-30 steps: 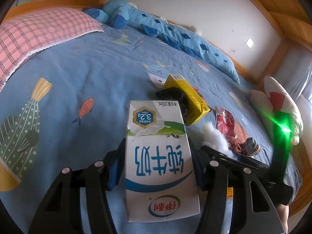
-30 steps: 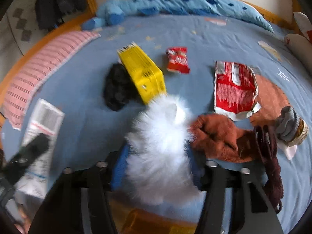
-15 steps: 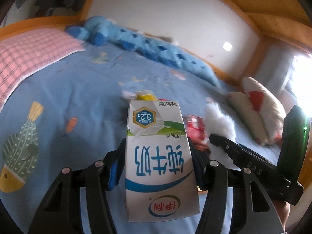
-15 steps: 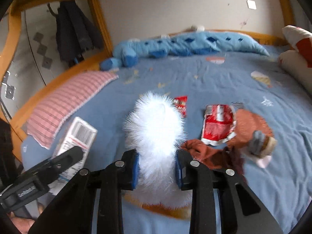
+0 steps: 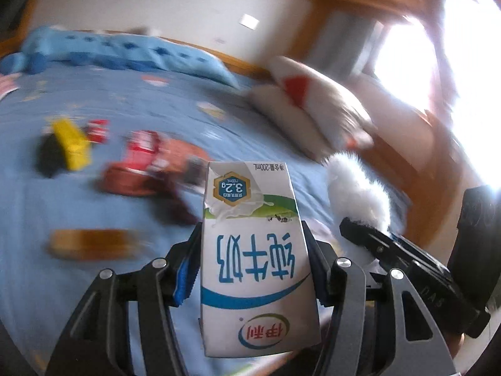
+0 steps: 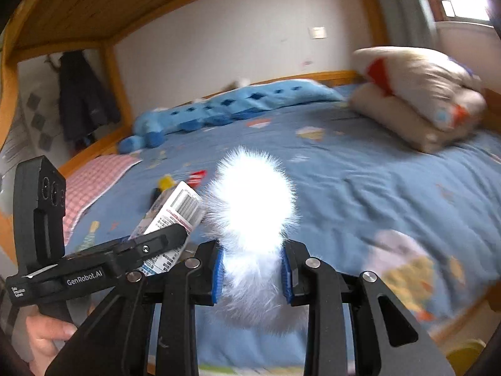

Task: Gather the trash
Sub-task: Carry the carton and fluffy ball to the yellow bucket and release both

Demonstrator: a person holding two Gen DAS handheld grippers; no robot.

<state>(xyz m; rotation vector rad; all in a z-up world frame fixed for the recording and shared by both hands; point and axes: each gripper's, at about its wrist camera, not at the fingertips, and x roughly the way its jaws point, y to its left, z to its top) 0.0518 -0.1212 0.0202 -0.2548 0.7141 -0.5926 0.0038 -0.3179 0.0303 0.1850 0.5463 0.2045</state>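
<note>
The left gripper points forward and slightly down over the blue bed, its jaws clamped on the sides of a white milk carton held up off the bedding. To its right, the right gripper tilts the same way, raised above the bed, its jaws narrowed onto a white fluffy ball pinched between the blue pads.

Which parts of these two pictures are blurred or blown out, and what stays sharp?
Left wrist view: the milk carton is sharp, the bed litter smeared, the window blown out. Right wrist view: the white fluffy pompom glares to pure white, the folded quilt is softened.
</note>
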